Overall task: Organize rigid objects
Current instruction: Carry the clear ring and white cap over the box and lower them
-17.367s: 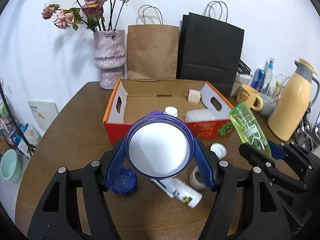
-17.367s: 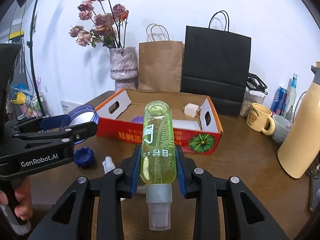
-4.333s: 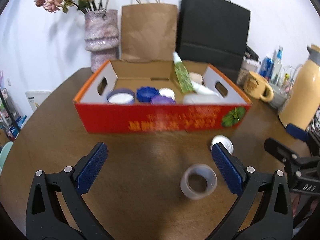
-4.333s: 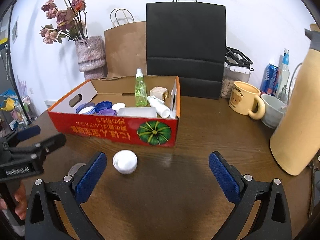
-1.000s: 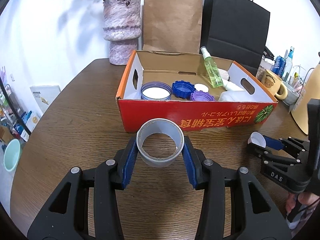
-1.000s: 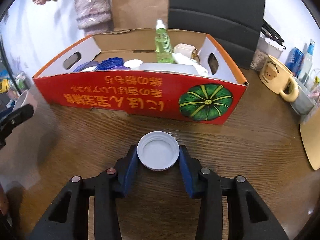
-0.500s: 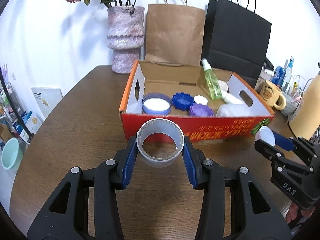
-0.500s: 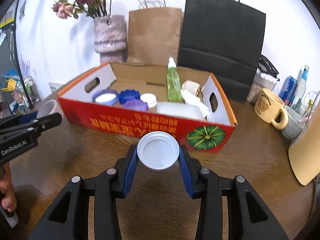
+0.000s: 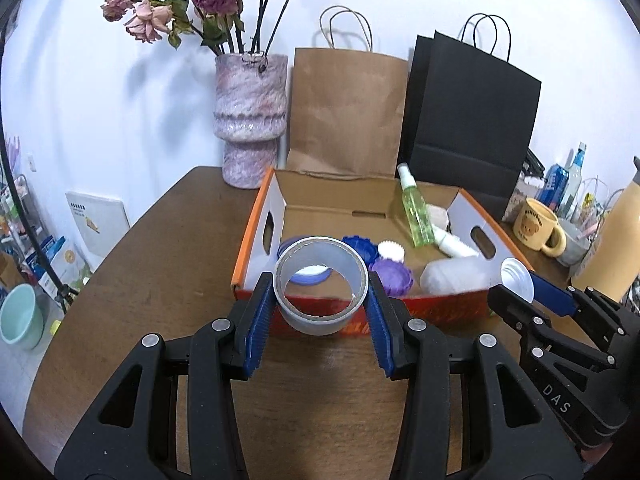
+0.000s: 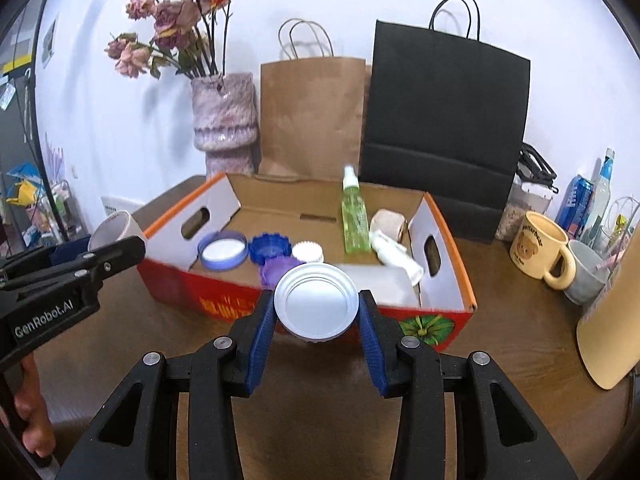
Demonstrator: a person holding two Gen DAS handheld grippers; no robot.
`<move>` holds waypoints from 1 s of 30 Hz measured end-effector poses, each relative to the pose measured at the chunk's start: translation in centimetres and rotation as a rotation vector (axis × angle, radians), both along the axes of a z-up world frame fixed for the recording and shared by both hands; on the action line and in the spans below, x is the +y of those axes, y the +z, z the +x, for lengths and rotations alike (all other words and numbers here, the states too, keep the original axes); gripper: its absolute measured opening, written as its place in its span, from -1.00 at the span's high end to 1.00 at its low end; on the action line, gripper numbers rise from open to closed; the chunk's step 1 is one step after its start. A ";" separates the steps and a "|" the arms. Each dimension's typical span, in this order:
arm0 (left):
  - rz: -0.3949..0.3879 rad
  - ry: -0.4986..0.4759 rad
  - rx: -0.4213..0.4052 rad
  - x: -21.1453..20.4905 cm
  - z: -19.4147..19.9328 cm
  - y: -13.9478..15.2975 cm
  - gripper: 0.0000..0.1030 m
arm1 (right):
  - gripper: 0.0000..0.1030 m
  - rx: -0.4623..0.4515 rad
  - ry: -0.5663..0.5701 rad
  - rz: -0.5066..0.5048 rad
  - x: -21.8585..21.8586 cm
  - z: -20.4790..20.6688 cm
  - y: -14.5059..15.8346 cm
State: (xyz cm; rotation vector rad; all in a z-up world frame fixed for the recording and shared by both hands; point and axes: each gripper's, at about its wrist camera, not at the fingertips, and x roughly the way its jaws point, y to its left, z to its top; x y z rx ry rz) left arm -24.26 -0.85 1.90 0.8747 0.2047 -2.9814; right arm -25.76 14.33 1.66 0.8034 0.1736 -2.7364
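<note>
My left gripper point(image 9: 320, 304) is shut on a grey tape roll point(image 9: 320, 314), held in the air just before the near left wall of the red cardboard box point(image 9: 420, 312). My right gripper point(image 10: 316, 312) is shut on a white round lid point(image 10: 316, 302), held above the box's near wall point(image 10: 224, 300). Inside the box lie a green spray bottle point(image 10: 355, 216), blue lids point(image 10: 269, 250), a purple lid point(image 10: 276, 271), a small white cap point(image 10: 307, 253) and white bottles point(image 10: 394, 256). The tape roll also shows in the right wrist view point(image 10: 114, 226).
A vase of dried roses point(image 9: 250, 120), a brown paper bag point(image 9: 344, 112) and a black bag point(image 9: 468, 120) stand behind the box. A yellow mug point(image 10: 540, 250), a grey cup point(image 10: 588, 272), a can and a cream thermos point(image 10: 612, 320) stand at the right.
Both grippers have risen and moved forward toward the box, each still holding its object; the box interior now shows more from above.
</note>
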 end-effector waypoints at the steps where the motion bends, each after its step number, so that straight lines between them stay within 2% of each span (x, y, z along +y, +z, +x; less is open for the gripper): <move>1: 0.005 0.001 0.002 0.0 -0.2 0.1 0.22 | 0.13 0.004 0.001 -0.008 -0.1 -0.2 0.2; 14: 0.037 0.018 0.013 0.3 -3.2 0.7 0.22 | 0.13 0.017 0.006 -0.049 -0.8 -3.2 0.5; 20: 0.035 0.032 0.010 0.4 -4.8 0.5 0.22 | 0.13 0.023 0.004 -0.075 -0.6 -4.9 0.4; 30: 0.012 0.035 -0.011 0.8 -8.0 -0.3 0.22 | 0.13 0.004 0.011 -0.058 -1.0 -8.0 -0.9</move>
